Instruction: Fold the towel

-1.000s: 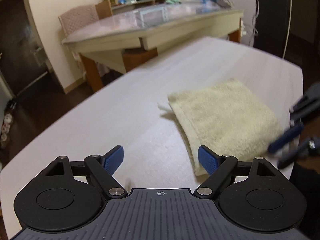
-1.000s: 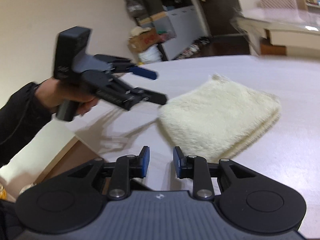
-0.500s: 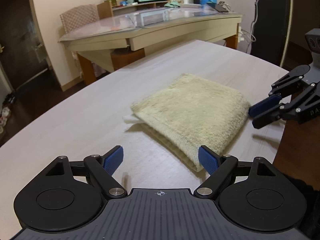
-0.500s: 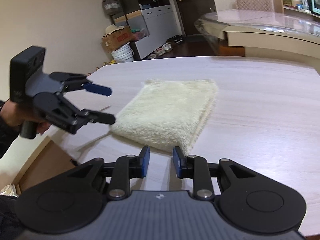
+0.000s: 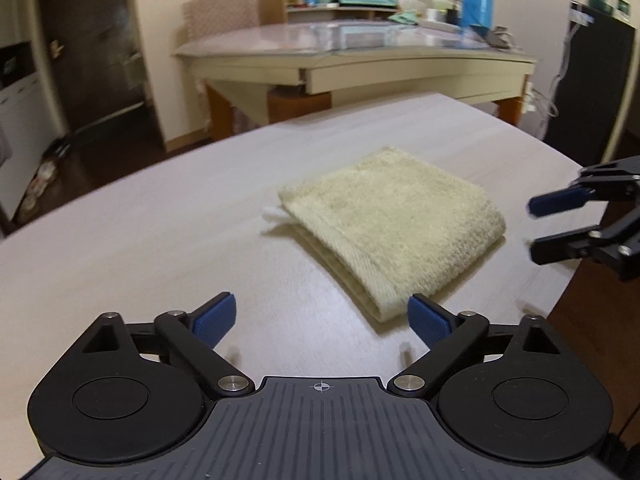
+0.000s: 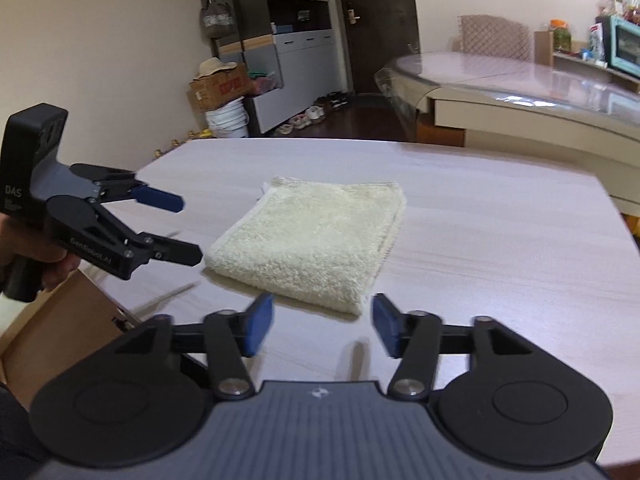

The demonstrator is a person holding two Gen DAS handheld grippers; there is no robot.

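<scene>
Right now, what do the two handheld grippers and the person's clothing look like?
Both the left gripper and the right gripper are matte black with ribbed housings, round hubs, silver pivot pins and blue pads. The left gripper's body carries white lettering. A dark sleeve shows.

Folded towel (image 6: 316,236) lies on table (image 6: 500,240) between two empty, opening tools.

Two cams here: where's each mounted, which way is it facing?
Left wrist: on the left gripper, looking down its opening jaws at the towel; right gripper shows at right.
Right wrist: on the right gripper, jaws opening, facing the towel; left gripper and hand show at left.
Shared: towel, table, each other's gripper.
</scene>
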